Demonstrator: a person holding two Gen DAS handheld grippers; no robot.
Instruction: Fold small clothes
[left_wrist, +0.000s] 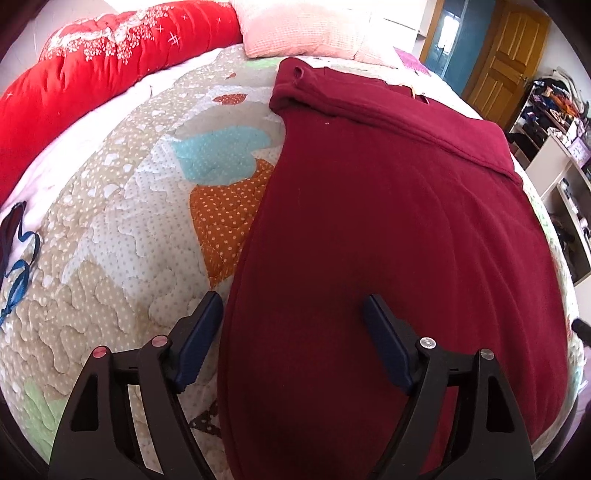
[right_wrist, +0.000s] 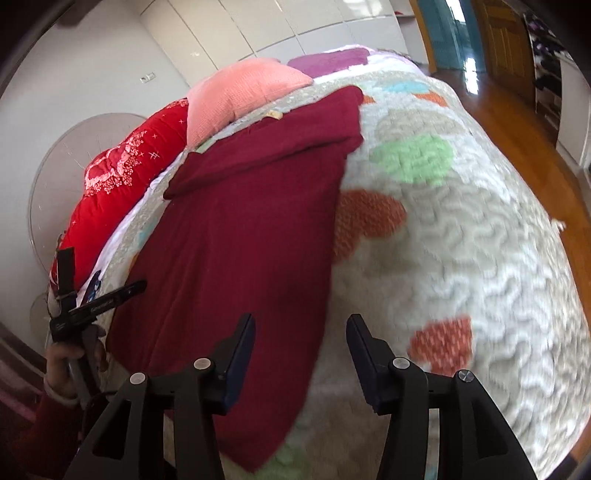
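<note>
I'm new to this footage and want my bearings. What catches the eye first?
A dark red garment lies spread along the patchwork quilt, its far end folded over. Both the left gripper and right gripper hover open over its near edges. A bright red duvet lies beyond.

A patchwork quilt (left_wrist: 122, 229) with dotted tan, white, teal, orange and green patches covers the bed. Along the bed's far left edge lies a red embroidered comforter (left_wrist: 88, 70), rolled into a long bolster. A pink waffle-knit pillow (left_wrist: 306, 29) sits at the head of the bed, touching the comforter's end, with a purple cushion (right_wrist: 328, 61) just beside it. A blue ribbon (left_wrist: 16, 280) lies near the quilt's left edge. Beyond the bed stand white wardrobe doors (right_wrist: 258, 26), a wooden door (left_wrist: 509, 62), cluttered shelves (left_wrist: 554, 122) and a polished wooden floor (right_wrist: 524, 147).
</note>
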